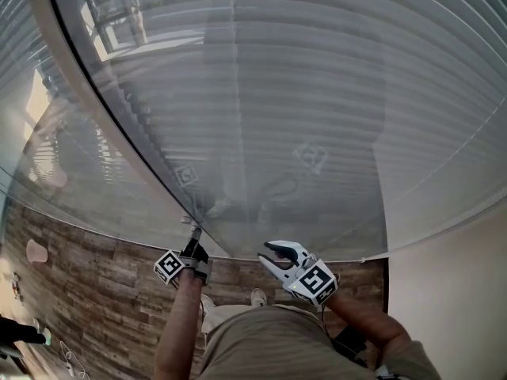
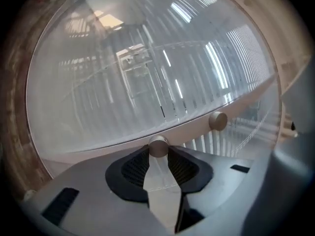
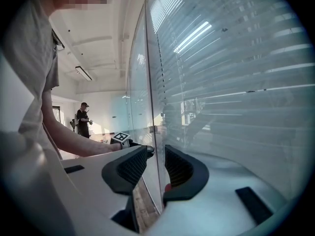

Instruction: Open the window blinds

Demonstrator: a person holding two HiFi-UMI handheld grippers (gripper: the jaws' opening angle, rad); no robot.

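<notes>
The left gripper (image 2: 158, 151) fills the bottom of its own view. Its dark ribbed fingers (image 2: 134, 169) are pinched on a small round metal knob (image 2: 158, 144) that juts from the pale frame rail (image 2: 98, 149), with the pads touching it on both sides. A second, matching knob (image 2: 218, 120) sits further along the rail, untouched. The white horizontal slatted blinds (image 1: 301, 93) hang behind the glass pane (image 1: 238, 196), directly ahead of both hands. Strips of light show between some slats, so they look only partly tilted.

The right gripper (image 3: 155, 150) hangs beside the pane with its fingers apart and nothing between them.

The step in hand seems to be turning the knob to tilt the slats. To do it well, keep the pinch firm and square on the knob, because it is small, smooth and easy to slip off. Roll the wrist about the knob's own axis, not sideways. Watch the slats for a response, and keep the idle gripper off the glass.
</notes>
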